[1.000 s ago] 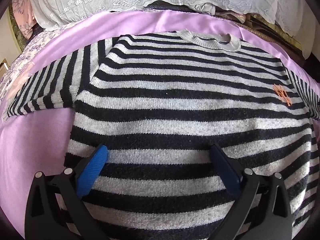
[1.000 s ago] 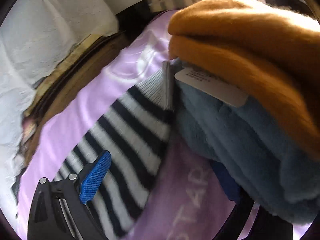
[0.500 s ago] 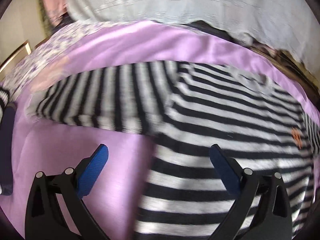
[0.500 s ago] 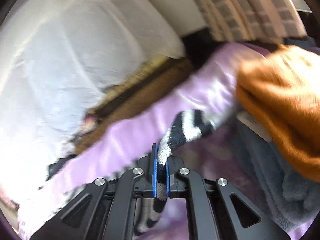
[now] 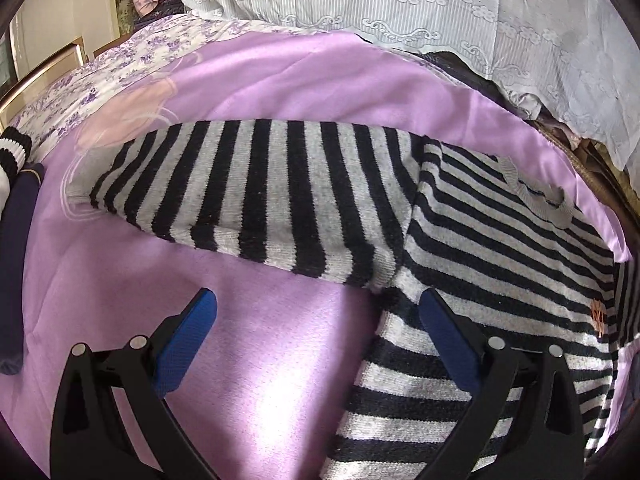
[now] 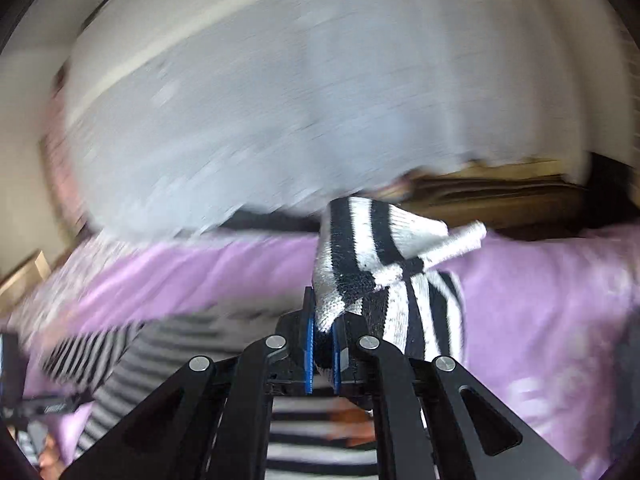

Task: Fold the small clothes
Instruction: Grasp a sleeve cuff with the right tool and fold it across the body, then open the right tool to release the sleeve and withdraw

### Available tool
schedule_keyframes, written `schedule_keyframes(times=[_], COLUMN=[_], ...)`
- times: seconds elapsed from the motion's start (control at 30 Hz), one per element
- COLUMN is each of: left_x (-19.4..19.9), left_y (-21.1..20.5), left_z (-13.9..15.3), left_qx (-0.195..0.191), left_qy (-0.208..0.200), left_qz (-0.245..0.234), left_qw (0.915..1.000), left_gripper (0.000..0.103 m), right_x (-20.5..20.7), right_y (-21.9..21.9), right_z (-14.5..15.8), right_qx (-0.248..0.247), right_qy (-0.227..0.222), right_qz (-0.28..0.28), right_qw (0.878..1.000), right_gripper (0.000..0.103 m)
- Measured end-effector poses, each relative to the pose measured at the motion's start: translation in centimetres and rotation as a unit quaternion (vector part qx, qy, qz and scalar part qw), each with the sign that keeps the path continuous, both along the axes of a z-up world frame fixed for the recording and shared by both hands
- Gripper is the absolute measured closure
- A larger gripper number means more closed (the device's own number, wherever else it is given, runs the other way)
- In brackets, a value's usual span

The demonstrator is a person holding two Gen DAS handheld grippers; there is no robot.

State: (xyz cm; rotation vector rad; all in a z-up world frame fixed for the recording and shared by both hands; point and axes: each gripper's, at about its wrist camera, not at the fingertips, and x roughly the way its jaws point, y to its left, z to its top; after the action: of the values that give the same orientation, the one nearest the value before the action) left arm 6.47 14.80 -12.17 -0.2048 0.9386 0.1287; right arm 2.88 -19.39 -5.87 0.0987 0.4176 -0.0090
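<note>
A black-and-grey striped sweater [image 5: 500, 264] lies flat on a purple sheet [image 5: 272, 360]. Its left sleeve [image 5: 264, 192] stretches out to the left. My left gripper [image 5: 316, 324] is open and empty, hovering over the armpit, with one finger over the sheet and the other over the sweater body. My right gripper [image 6: 320, 344] is shut on the sweater's right sleeve [image 6: 372, 252] and holds its cuff end lifted above the sweater body [image 6: 320, 432]. The right wrist view is motion-blurred.
A white lace cover [image 5: 400, 4] hangs along the back. A floral bedsheet [image 5: 100, 76] lies at the far left. Dark folded clothing [image 5: 16, 264] and a striped cuff [image 5: 14, 152] sit at the left edge.
My left gripper has shifted left from over the sweater's body to its armpit. My right gripper closed on the right sleeve, lifted it and swung left over the sweater body.
</note>
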Motion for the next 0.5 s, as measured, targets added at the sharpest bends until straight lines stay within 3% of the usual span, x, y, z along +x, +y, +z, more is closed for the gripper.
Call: schedule_keyframes(times=[0.07,0.13,0.17,0.2,0.23,0.3,0.37,0.5], left_x=[0.0,0.1,0.2,0.2,0.3,0.4,0.4,-0.1], left_y=[-0.1,0.0,0.0,0.1,0.1,0.0,-0.2,-1.5], left_z=[-0.1,-0.2,-0.3,-0.4,-0.5,-0.6,-0.6,0.0], left_qx=[0.002,0.000,-0.002,-0.003,-0.003,-0.003,0.000,0.007], left_qy=[0.001,0.004,0.006,0.009,0.011,0.014,0.014,0.004], left_qz=[0.001,0.002,0.002,0.002,0.002,0.001,-0.004,-0.026], left_qw=[1.0000,1.0000,1.0000,1.0000,0.9999,0.9999,0.9999,0.9996], left_gripper=[0.004,0.004,0.004,0.004,0.004,0.004,0.004,0.004], right_x=[1.7,3.6,4.8,5.0,4.8,4.0,2.8,-1.5], right_y=[3.3,5.9,7.5,8.5,9.0,9.6,8.9,6.0], right_z=[-1.8,-4.2,-6.1,-7.1,-8.2,-8.6,-8.0,-4.3], right_qx=[-0.012,-0.032,-0.049,-0.059,-0.069,-0.084,-0.067,-0.017], right_qy=[0.037,0.093,0.141,0.162,0.172,0.176,0.166,0.120], right_qz=[0.037,0.065,0.092,0.102,0.104,0.114,0.127,0.133], right_qw=[0.999,0.993,0.985,0.980,0.977,0.974,0.976,0.984], right_gripper=[0.096,0.087,0.076,0.050,0.046,0.044,0.036,0.012])
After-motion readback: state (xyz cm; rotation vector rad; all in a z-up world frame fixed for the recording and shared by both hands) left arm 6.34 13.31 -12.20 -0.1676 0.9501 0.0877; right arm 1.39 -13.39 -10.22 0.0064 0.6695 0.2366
